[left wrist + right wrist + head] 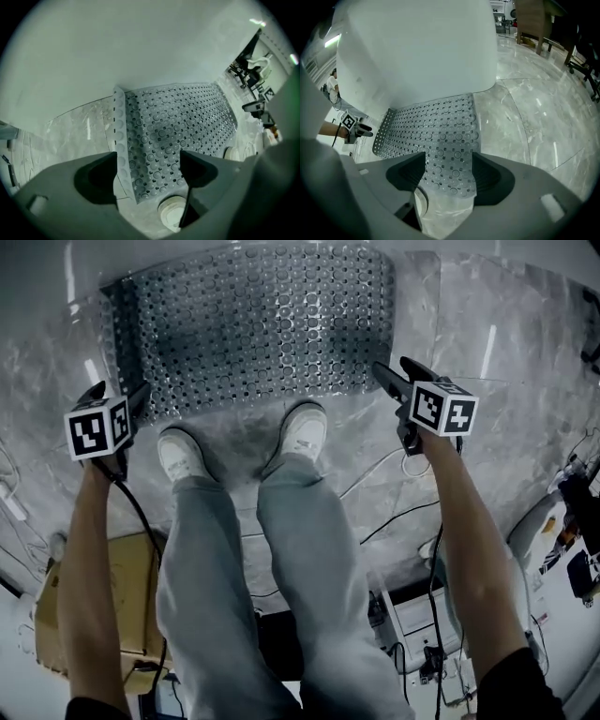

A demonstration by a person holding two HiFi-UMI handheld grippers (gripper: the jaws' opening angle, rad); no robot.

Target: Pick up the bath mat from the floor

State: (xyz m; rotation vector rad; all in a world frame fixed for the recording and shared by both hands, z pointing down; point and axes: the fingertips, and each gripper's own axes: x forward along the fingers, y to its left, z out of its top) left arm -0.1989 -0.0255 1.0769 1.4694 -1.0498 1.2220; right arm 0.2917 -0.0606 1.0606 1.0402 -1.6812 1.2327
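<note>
Left gripper [147, 164] and right gripper [449, 171] are held spread over the near corners of the bath mat [253, 324], left lying on the floor [469, 324]; nothing has been gripped or lifted.

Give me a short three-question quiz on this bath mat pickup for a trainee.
1. True or false: the bath mat has already been lifted clear of the marble floor.
2. The left gripper has its jaws: A) clamped on the mat; B) open, with the mat's corner showing between them; C) shut on a cable.
3. What footwear stands at the mat's near edge, between the left gripper and the right gripper?
Key: 1 false; 2 B; 3 white shoes.
</note>
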